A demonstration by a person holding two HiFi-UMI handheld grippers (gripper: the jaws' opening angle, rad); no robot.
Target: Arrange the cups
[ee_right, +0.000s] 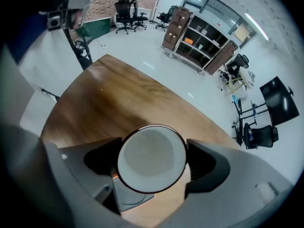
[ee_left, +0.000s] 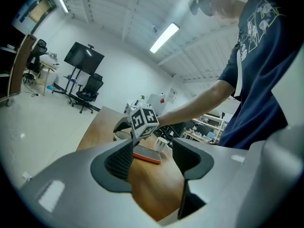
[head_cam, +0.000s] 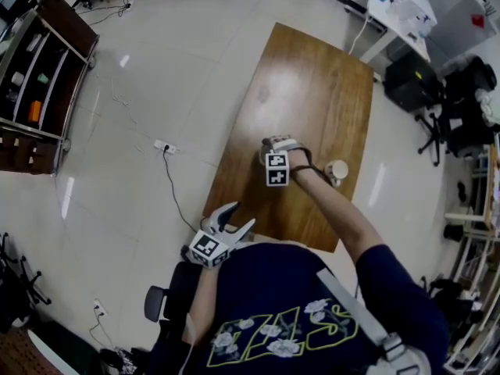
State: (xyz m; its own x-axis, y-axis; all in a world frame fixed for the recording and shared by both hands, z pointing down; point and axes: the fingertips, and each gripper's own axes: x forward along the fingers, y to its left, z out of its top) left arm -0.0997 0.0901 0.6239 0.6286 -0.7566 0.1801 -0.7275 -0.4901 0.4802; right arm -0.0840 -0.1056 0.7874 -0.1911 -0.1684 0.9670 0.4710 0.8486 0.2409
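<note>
Just beside the spare cup, right gripper jaws clasped a white cup, left gripper jaws hung empty, apart; arranging seemed barely begun.

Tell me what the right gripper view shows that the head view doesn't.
Only the right gripper view: a cup, mouth up, between the right claw's jaws, over a flat grey piece; whether the pads press it is unclear. Only the head view: a second white cup standing to that claw's right, and the left claw at the wooden table's near edge. Both: that table and the shelf unit.
</note>
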